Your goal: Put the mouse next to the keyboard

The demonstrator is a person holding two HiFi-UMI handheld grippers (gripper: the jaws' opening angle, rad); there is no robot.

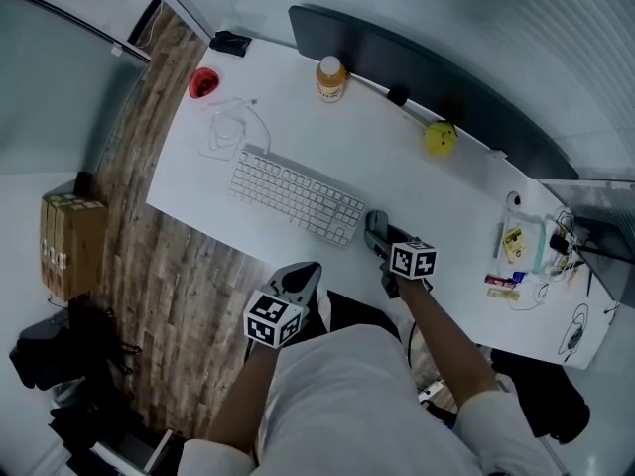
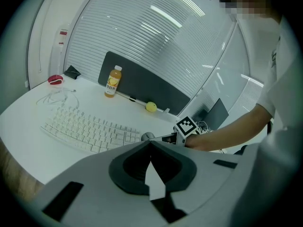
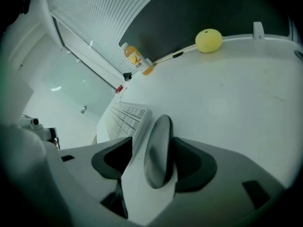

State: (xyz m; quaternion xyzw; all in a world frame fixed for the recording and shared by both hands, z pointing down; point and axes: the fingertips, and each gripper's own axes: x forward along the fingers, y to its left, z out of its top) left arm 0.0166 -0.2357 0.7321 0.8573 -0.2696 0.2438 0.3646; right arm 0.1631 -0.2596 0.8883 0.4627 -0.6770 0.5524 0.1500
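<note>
Mouse [image 3: 158, 150] is seen resting on the surface [image 3: 227, 93] just beside the right end of the keyboard [image 3: 125, 119], between the spread jaws of the right hand-held gripper [image 3: 154, 161], with its long axis laid along them.

furniture: white desk [image 1: 446, 201] | floor [image 1: 149, 256]: wood planks | behind desk: dark divider panel [image 1: 397, 62] | wall: white slatted blinds [image 2: 156, 37]

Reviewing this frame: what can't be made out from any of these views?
Mouse: head view, its outline merges with the right gripper; left gripper view, the left gripper hides most of it.
Bottle label: too small to read, head view.
Clutter at far right: too small to name, head view.
</note>
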